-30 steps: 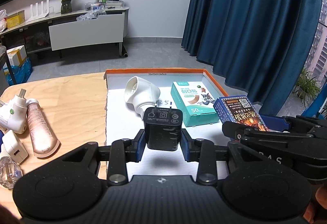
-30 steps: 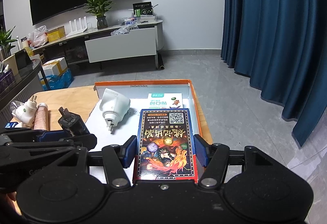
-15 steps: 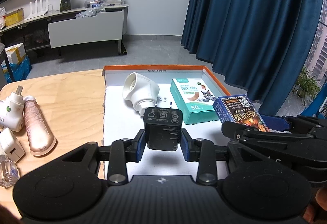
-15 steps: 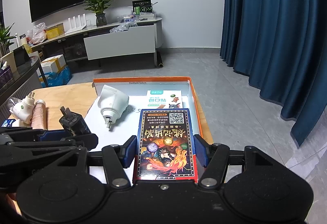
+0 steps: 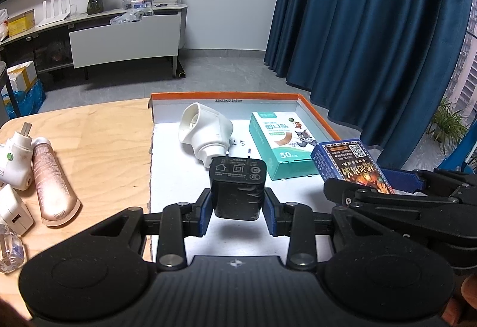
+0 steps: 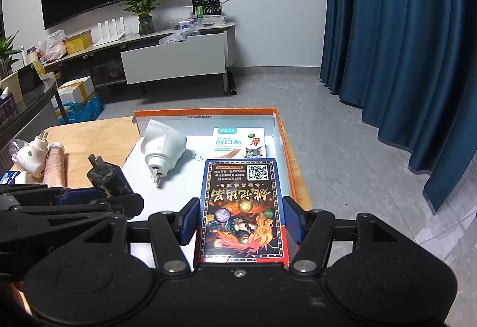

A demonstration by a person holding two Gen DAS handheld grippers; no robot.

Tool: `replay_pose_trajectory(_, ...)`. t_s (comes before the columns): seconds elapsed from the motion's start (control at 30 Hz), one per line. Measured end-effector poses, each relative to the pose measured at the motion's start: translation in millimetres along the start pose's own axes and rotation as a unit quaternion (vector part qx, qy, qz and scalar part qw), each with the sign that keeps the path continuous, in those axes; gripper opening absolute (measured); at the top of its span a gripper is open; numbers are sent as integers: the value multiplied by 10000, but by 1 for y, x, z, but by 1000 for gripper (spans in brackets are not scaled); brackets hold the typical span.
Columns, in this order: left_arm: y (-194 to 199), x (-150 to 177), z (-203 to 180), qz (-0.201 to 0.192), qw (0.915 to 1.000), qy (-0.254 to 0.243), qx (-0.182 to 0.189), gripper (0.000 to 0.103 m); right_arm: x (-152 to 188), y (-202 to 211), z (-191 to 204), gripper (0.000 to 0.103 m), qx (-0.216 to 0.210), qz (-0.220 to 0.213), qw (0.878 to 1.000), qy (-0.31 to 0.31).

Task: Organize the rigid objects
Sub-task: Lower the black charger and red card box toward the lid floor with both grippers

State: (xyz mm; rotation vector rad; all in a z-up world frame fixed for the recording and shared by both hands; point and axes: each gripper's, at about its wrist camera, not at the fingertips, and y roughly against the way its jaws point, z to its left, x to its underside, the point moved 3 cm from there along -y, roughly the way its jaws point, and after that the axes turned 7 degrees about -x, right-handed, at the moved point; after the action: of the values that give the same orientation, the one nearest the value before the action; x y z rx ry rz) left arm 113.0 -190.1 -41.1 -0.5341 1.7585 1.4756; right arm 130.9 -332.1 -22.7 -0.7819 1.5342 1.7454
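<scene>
Clamping a black charger, the left gripper hovers; right gripper pinches a card box.

Tray wall: I read a small printed size mark, "33x23x12.5x5cm".
Tray floor: handwritten "25".
Teal box: "创口贴" and "50", beside a cartoon cat.
Dark card box: a QR code; its Chinese title stands upside down to me, unreadable.
Black charger: certification marks only.
</scene>
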Motion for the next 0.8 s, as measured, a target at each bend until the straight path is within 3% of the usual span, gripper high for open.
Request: replay_pose_trajectory(0.8, -2, 0, 2, 8, 10000, 47, -9, 36, 0, -1, 0, 71, -13, 32, 10000, -17)
